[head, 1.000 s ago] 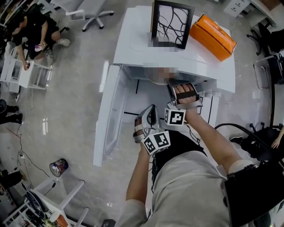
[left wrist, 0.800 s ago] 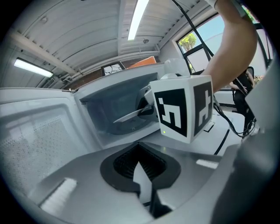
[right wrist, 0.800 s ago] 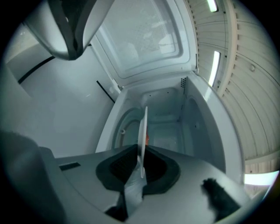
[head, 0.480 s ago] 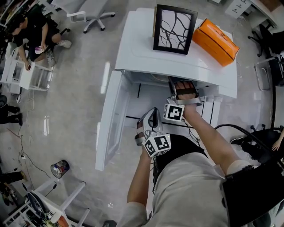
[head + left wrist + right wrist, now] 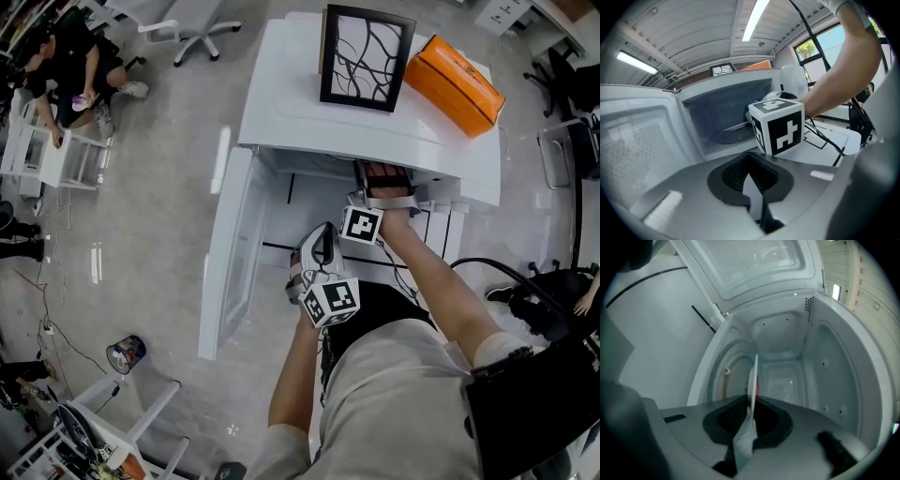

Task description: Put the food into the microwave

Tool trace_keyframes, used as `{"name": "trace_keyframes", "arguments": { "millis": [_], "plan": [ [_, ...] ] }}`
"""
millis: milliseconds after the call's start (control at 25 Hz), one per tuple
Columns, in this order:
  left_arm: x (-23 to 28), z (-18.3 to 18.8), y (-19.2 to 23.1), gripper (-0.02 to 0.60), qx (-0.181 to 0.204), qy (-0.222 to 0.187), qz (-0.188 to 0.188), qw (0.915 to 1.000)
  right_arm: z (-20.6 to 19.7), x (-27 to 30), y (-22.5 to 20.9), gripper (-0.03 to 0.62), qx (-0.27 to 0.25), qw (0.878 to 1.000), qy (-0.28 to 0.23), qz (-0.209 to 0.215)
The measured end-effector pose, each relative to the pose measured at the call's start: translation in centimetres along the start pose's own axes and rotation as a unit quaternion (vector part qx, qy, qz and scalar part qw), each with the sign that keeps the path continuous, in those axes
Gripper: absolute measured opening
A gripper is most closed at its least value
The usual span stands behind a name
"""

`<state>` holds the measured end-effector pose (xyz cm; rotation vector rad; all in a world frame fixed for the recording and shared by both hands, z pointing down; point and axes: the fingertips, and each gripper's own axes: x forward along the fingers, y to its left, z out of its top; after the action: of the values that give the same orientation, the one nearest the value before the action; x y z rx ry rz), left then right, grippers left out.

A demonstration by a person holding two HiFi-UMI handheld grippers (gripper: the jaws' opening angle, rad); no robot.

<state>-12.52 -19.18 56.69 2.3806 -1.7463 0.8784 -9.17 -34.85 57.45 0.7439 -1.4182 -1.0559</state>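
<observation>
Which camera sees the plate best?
The right gripper view: the plate stands edge-on, pinched in the right gripper, inside the microwave. The left gripper view shows a sliver; in the head view the microwave hides it.

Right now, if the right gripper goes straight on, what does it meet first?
Probably the back wall of the microwave; the plate that the right gripper holds would reach it first. Depth is unclear.
</observation>
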Motion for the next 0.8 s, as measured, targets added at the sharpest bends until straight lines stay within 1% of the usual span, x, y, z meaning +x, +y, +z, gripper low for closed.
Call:
{"name": "trace_keyframes", "arguments": {
  "millis": [120,240,360,440,520,640,720,800],
  "plan": [
    [0.1,0.0,-0.1,0.008,0.0,0.004,-0.003,1.0,-0.2,0.7,0.1,0.037,-0.005,1.0,0.008,0.001],
    [-0.1,0.0,-0.1,0.008,-0.01,0.004,-0.005,0.9999,0.1,1.3,0.5,0.037,0.003,1.0,-0.001,0.021],
    [-0.6,0.0,0.3,0.008,-0.031,0.001,0.0,0.9995,0.6,1.2,1.0,0.038,0.052,0.997,-0.017,0.055],
    [-0.9,0.1,0.7,0.008,-0.042,-0.001,0.001,0.9991,0.7,1.1,0.7,0.053,0.099,0.991,-0.017,0.084],
    [-1.0,0.2,0.8,0.008,-0.05,-0.003,-0.001,0.9987,0.8,1.1,0.5,0.079,0.147,0.982,-0.019,0.118],
    [-1.2,0.2,0.9,0.008,-0.055,-0.002,-0.006,0.9985,1.2,0.8,0.3,0.113,0.211,0.962,-0.026,0.17],
    [-1.3,0.1,0.8,0.008,-0.059,0.0,-0.009,0.9982,1.6,0.5,0.2,0.125,0.261,0.942,-0.038,0.206],
    [-1.4,0.2,0.8,0.008,-0.062,-0.001,-0.011,0.998,2.0,0.3,0.2,0.132,0.314,0.917,-0.053,0.241]
  ]
}}
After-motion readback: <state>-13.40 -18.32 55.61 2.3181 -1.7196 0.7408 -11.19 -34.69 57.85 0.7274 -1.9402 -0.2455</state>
